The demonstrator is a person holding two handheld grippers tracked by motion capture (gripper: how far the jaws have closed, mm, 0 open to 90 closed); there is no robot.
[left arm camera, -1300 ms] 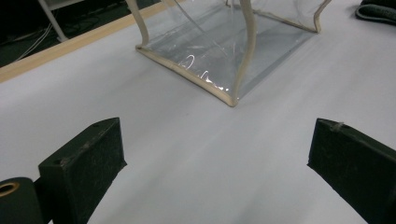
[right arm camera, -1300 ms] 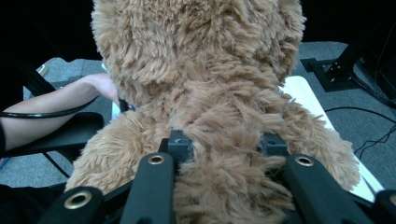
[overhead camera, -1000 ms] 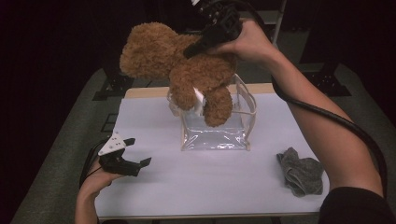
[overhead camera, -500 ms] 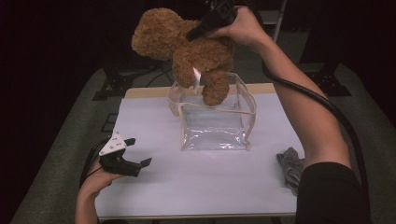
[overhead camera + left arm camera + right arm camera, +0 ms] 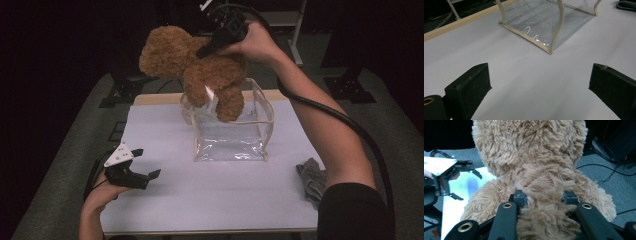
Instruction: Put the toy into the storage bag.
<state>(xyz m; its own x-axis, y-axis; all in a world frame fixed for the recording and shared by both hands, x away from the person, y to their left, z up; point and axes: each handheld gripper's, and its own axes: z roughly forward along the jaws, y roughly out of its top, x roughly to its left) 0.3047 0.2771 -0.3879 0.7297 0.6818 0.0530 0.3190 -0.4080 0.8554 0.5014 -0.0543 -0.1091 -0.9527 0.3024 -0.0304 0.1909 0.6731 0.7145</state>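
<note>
A brown teddy bear (image 5: 200, 70) hangs tilted above the back rim of a clear plastic bag (image 5: 232, 130) with cream trim; one bear leg dips over the bag's open top. My right gripper (image 5: 207, 50) is shut on the bear's body, and its fingers (image 5: 520, 197) sink into the fur (image 5: 531, 170). Low on the left of the white table, my left gripper (image 5: 145, 165) rests open with nothing between its pads (image 5: 470, 87). The bag's near corner (image 5: 549, 47) lies a short way ahead of it.
A crumpled grey cloth (image 5: 312, 175) lies at the table's right edge, also seen as the cloth (image 5: 626, 5) beyond the bag. The white tabletop (image 5: 210, 195) has free room in front of the bag. A wooden strip (image 5: 461, 22) borders the far side.
My right gripper has carried the bear down and slightly toward the bag; its leg now reaches over the bag's opening. My left gripper has stayed put.
</note>
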